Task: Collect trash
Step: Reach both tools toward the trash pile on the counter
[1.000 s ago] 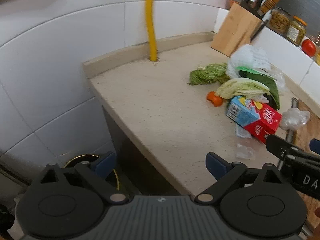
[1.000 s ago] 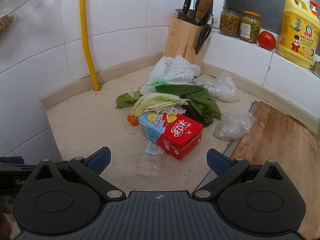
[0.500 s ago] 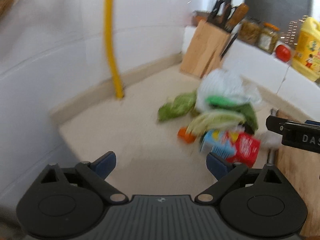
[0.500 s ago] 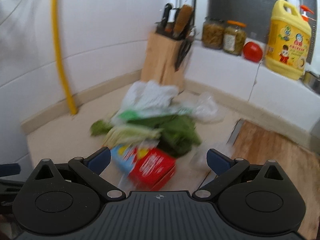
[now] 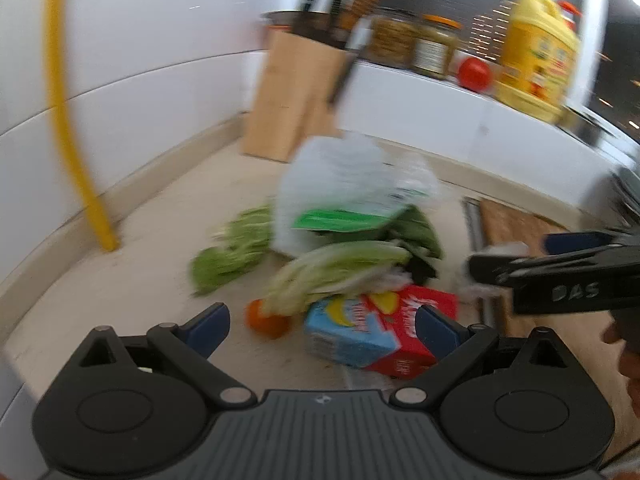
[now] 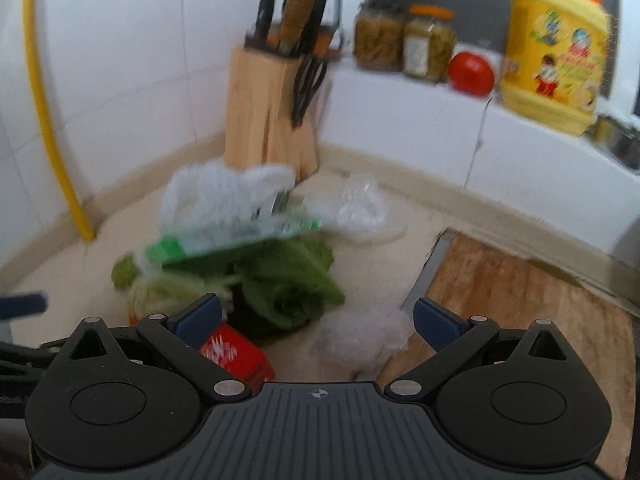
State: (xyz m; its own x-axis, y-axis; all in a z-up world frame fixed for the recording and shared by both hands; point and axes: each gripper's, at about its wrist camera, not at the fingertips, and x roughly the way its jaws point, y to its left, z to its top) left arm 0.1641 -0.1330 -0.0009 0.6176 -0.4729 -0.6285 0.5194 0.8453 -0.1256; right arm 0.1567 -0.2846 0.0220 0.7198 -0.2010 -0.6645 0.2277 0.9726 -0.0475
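Observation:
A pile of trash lies on the beige counter (image 5: 132,276): a red and blue carton (image 5: 372,332), pale cabbage leaves (image 5: 336,268), dark green leaves (image 6: 288,280), a white plastic bag (image 5: 340,184) with a green pack, an orange scrap (image 5: 266,318) and crumpled clear plastic (image 6: 364,336). My left gripper (image 5: 322,326) is open and empty, just before the carton. My right gripper (image 6: 316,318) is open and empty, above the pile's right side; it also shows at the right of the left wrist view (image 5: 560,276). Both views are blurred.
A wooden knife block (image 6: 272,120) stands in the corner. Jars (image 6: 404,42), a tomato (image 6: 470,72) and a yellow detergent bottle (image 6: 554,48) sit on the ledge. A wooden cutting board (image 6: 516,312) lies to the right. A yellow pipe (image 5: 76,152) runs up the wall.
Both grippers have swung right and moved in toward the trash pile. The counter's left edge and the bin below have left the left wrist view. Both stay open.

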